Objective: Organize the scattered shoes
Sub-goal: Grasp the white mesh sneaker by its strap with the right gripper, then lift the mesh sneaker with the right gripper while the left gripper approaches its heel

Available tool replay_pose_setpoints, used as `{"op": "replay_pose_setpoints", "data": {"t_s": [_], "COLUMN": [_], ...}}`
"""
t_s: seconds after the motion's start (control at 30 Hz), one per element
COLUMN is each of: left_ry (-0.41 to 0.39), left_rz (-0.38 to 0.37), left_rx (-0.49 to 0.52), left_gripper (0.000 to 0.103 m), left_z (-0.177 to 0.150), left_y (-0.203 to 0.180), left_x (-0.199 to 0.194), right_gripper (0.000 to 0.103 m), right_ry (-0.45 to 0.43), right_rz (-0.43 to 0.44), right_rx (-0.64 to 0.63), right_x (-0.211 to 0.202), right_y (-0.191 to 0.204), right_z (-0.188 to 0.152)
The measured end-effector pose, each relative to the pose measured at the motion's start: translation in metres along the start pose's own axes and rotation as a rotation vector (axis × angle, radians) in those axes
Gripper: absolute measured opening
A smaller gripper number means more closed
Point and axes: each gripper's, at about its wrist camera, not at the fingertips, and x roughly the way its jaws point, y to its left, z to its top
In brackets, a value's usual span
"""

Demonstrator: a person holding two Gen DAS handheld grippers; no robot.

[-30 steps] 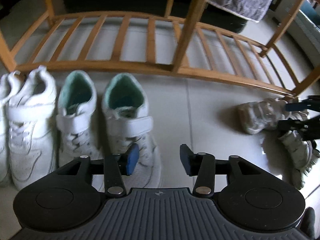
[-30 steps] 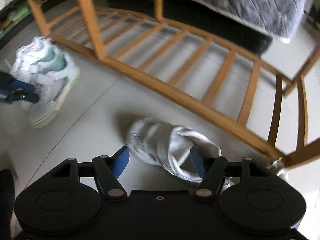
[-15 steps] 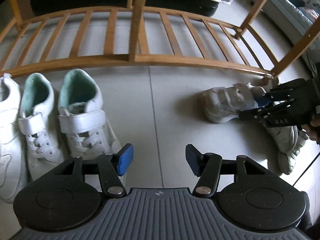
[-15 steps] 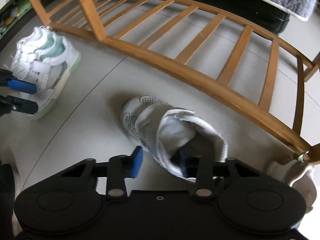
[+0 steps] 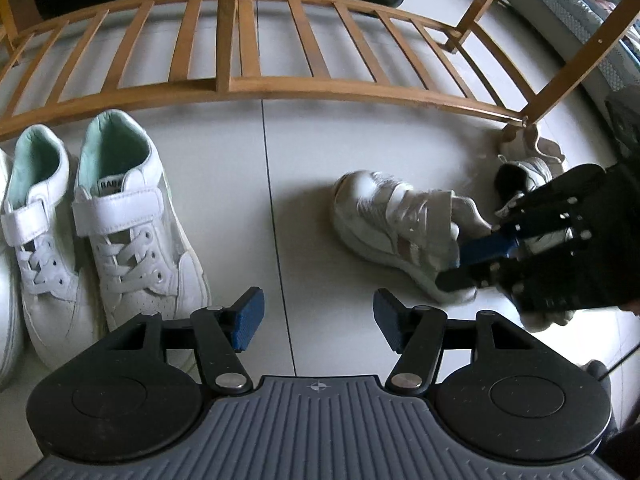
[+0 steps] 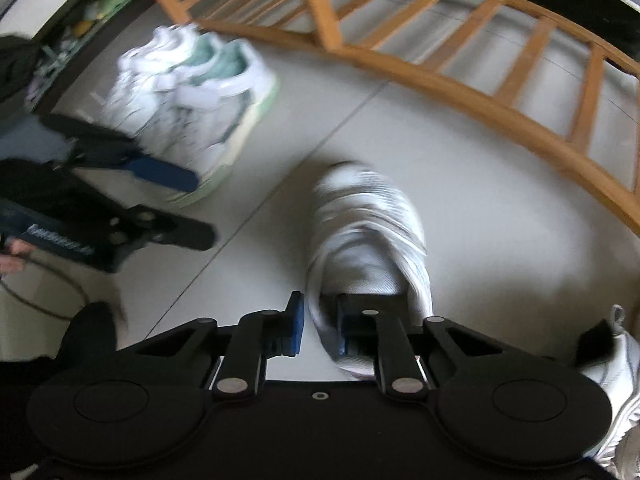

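Observation:
A small white mesh sneaker [image 5: 396, 224] lies on the floor tiles right of centre in the left wrist view. My right gripper [image 5: 464, 260] is shut on its heel collar, one finger inside the shoe, one outside. In the right wrist view the same sneaker [image 6: 368, 232] points away from the right gripper [image 6: 318, 330]. Its mate [image 5: 532, 160] lies behind, by the wooden leg. A pair of white sneakers with mint lining [image 5: 120, 216] stands in a row at the left. My left gripper [image 5: 316, 316] is open and empty over bare floor.
A low slatted wooden rack [image 5: 248, 60] runs across the back. Another white shoe [image 5: 6, 280] shows at the far left edge. The left gripper [image 6: 160, 200] shows at the left of the right wrist view, near the mint-lined pair [image 6: 192, 92].
My right gripper has closed on the mesh sneaker's heel and turned it toe-forward, away from the rack. The left gripper has swung right, away from the lined-up pair.

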Motion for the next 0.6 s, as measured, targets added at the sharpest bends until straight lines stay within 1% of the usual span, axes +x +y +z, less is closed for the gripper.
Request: {"op": "replay_pose_setpoints", "data": {"t_s": [0.13,0.2,0.27,0.3,0.43,0.5,0.6], "left_ry": [-0.010,-0.015,-0.017,-0.016,0.000,0.008,0.010], "left_rz": [0.004,0.004,0.003,0.000,-0.024,-0.032,-0.046], "left_rx": [0.026,0.042,0.046,0.051,0.060,0.073,0.100], "left_gripper": [0.062,0.062,0.063,0.063,0.063,0.063,0.063], "left_z": [0.005,0.010,0.012,0.013,0.011,0.009,0.009], "left_y": [-0.003,-0.005,-0.005,-0.007,-0.014,-0.018,-0.025], "left_x": [-0.003,-0.004,-0.006,-0.005,-0.002,0.000,0.000], "right_gripper": [0.018,0.018,0.018,0.018,0.019,0.021,0.028], "right_ry": [0.000,0.006,0.013,0.016,0.005,-0.006,-0.042], "right_rz": [0.001,0.010,0.039,0.054,0.063,0.072,0.056], "right_rx": [-0.028,-0.019,-0.007,-0.002,-0.008,-0.008,-0.026], "right_x": [0.002,0.005,0.005,0.006,0.000,-0.012,-0.031], "right_y": [0.010,0.011,0.013,0.014,0.018,0.020,0.020], "right_z": [0.001,0.001,0.001,0.001,0.000,-0.001,-0.003]}}
